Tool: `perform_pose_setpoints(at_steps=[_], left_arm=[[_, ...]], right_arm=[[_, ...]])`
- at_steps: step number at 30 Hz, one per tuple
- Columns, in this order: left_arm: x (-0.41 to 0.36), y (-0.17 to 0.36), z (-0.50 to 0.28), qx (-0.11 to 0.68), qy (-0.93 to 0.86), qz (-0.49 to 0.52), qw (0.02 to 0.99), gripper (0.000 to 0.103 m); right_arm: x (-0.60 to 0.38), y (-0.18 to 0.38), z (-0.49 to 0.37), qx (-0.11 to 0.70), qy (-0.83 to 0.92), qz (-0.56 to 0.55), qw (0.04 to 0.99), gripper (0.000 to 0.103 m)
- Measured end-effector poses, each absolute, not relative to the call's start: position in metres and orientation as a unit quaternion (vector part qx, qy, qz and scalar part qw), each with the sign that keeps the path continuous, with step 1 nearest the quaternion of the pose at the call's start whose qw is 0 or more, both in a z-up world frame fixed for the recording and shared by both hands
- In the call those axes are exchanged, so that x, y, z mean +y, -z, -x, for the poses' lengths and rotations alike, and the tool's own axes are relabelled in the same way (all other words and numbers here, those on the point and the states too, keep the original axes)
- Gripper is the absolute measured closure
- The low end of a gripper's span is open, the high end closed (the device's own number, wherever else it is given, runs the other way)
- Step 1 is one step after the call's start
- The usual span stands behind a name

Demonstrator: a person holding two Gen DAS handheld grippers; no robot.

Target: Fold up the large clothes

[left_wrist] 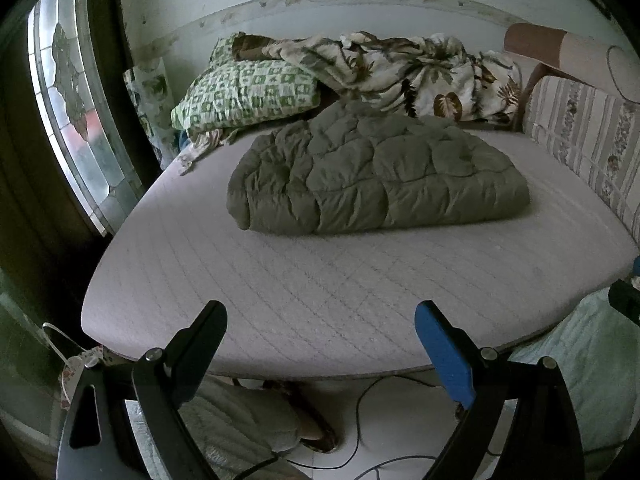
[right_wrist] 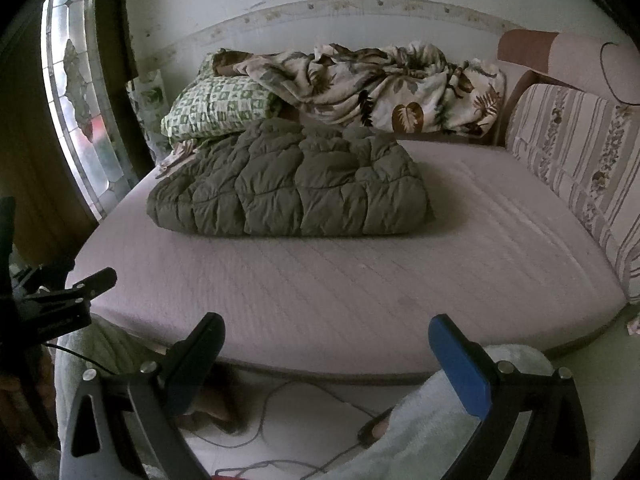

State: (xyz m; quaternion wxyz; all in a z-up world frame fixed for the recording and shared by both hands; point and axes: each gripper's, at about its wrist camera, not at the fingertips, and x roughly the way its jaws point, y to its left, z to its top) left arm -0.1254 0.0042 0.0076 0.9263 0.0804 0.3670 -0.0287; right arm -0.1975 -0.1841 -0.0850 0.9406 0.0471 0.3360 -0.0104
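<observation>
An olive-green quilted coat lies folded into a thick, puffy bundle on the mattress. Its stitched panels bulge and crease. The bundle sits toward the mattress's far edge and nearer the left side than the right. The near edge of the bundle is a rounded fold; its far part rises in a loose hump. The near half of the mattress is well apart from it.

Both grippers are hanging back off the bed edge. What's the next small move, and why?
Probably bring both grippers forward over the mattress toward the olive quilted comforter. It already lies folded in a bundle, and the left gripper and right gripper are empty, jaws wide open, well short of it.
</observation>
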Motion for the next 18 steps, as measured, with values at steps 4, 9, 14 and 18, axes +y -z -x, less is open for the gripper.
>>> perform_pose_setpoints(at_steps=[4, 9, 14, 18], left_arm=[[-0.001, -0.011, 0.133, 0.36, 0.032, -0.087, 0.928, 0.008], [-0.005, -0.013, 0.14, 0.353, 0.037, -0.092, 0.93, 0.008], [-0.006, -0.015, 0.148, 0.349, 0.042, -0.091, 0.932, 0.008], [-0.007, -0.018, 0.153, 0.344, 0.049, -0.089, 0.934, 0.008]], right_arm=[[-0.185, 0.084, 0.201, 0.333, 0.013, -0.048, 0.942, 0.0], [-0.185, 0.08, 0.209, 0.322, 0.018, -0.043, 0.945, 0.0], [-0.186, 0.076, 0.214, 0.314, 0.02, -0.039, 0.949, 0.0], [-0.185, 0.075, 0.216, 0.314, 0.02, -0.039, 0.948, 0.0]])
